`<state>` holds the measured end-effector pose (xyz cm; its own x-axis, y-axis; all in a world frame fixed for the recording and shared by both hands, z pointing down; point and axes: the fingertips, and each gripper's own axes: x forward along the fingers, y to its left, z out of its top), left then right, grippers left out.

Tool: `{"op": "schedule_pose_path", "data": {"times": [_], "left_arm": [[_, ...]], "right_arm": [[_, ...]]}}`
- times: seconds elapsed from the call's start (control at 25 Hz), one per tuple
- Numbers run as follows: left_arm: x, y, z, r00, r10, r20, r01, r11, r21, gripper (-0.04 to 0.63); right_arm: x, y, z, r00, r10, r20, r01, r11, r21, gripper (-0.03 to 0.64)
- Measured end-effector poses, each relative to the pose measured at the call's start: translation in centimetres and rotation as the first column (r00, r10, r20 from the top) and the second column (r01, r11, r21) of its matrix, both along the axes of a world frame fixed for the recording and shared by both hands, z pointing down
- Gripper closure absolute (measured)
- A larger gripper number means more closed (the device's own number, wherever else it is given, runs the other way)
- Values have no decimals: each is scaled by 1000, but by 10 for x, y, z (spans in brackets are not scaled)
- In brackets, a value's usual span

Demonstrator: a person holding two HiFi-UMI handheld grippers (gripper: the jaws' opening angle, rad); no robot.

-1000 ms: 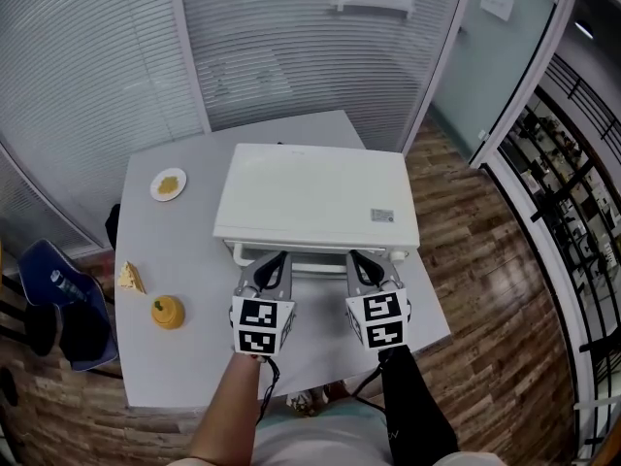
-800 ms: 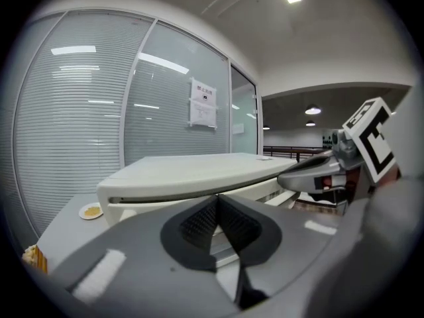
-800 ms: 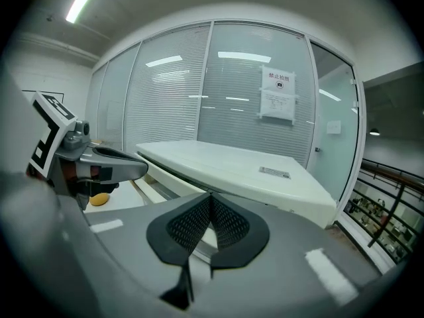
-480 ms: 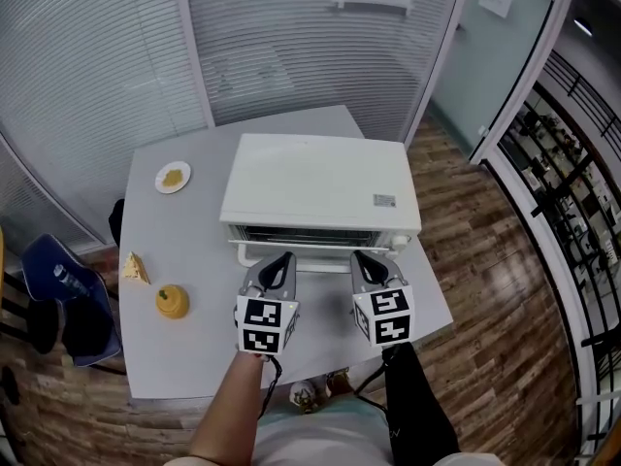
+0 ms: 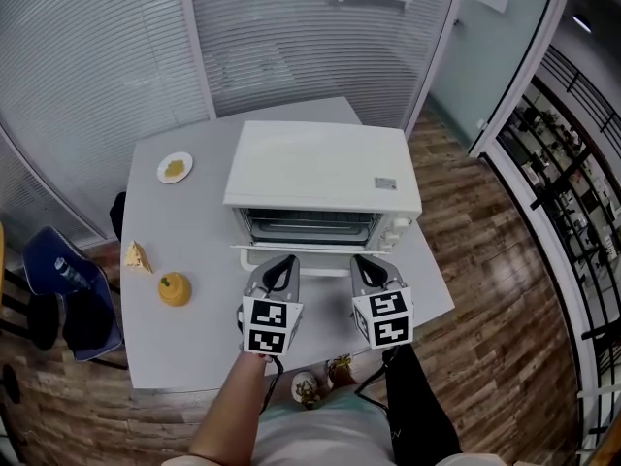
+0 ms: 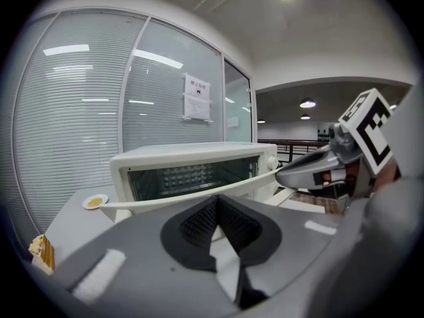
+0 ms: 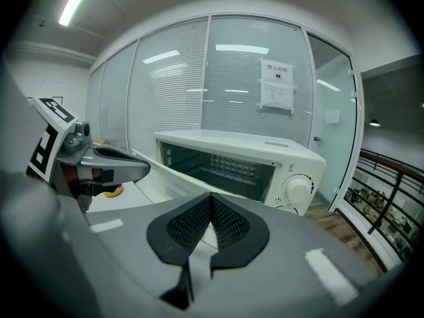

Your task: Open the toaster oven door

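The white toaster oven (image 5: 320,175) stands on the grey table (image 5: 194,250). Its door (image 5: 310,253) is swung down toward me, and the wire rack shows inside the dark opening (image 5: 309,225). My left gripper (image 5: 281,261) and right gripper (image 5: 364,260) sit side by side at the door's front edge, both shut with nothing visible between the pads. In the left gripper view the left gripper (image 6: 217,201) points at the door (image 6: 192,196), which runs just beyond the tips. From the right gripper view, my right gripper (image 7: 211,199) faces the oven (image 7: 245,158) and its knob (image 7: 298,189).
On the table's left part are a small plate of food (image 5: 175,167), a sandwich wedge (image 5: 136,256) and a yellow-orange object (image 5: 175,288). A blue chair with a bottle (image 5: 60,294) stands off the table's left edge. Glass walls with blinds rise behind the table.
The oven door has swung down from almost shut to open, exposing the rack. Both grippers have drawn back toward me a little, staying at the door's front edge.
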<state>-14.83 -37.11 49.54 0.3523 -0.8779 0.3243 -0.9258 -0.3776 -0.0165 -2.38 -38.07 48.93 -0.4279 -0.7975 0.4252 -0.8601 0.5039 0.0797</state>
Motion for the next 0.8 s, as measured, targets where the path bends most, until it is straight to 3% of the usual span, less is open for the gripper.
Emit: {"op": "schedule_pose_path", "data": {"times": [0.52, 0.8], "left_arm": [[21, 45, 48, 999, 46, 7, -44, 992, -121, 538], [22, 67, 77, 1000, 29, -10, -30, 987, -161, 538]], "right_arm": [[1, 53, 46, 998, -45, -54, 40, 995, -89, 615], [2, 77, 76, 999, -40, -23, 36, 988, -153, 615]]}}
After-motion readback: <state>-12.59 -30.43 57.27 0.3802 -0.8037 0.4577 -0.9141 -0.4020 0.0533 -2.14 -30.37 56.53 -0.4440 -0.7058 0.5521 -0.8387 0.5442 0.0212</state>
